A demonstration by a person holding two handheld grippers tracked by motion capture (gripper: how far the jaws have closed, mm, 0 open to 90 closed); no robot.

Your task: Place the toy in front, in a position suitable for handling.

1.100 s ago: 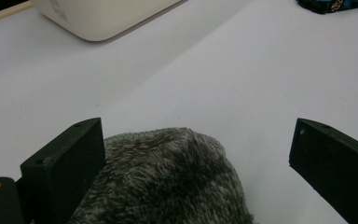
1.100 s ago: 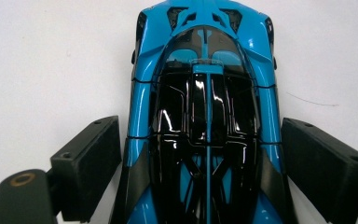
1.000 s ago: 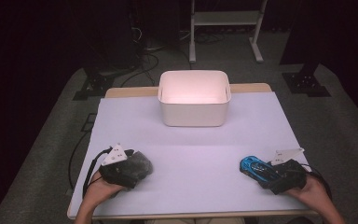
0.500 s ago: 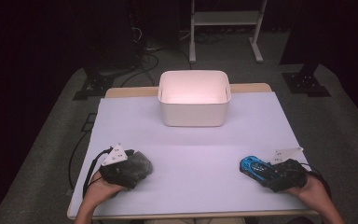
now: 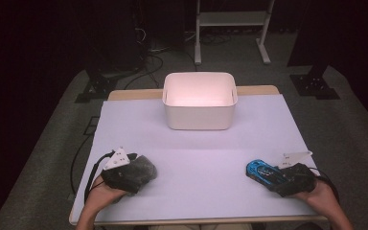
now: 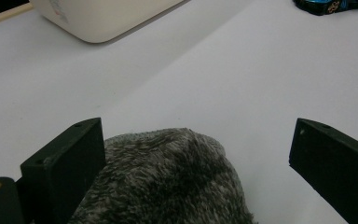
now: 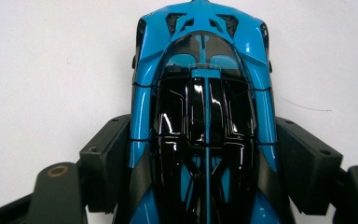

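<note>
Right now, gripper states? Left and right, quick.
Left gripper: open, jaws wide around the grey fuzzy cloth, right jaw clear of it.
Right gripper: closed on the blue toy car, jaws against both its sides.

No text can be read: the bin (image 6: 98, 18) bears a blurred reddish mark on its wall, and the toy car (image 6: 328, 5), right of the bin, shows unreadable yellow marks.
</note>
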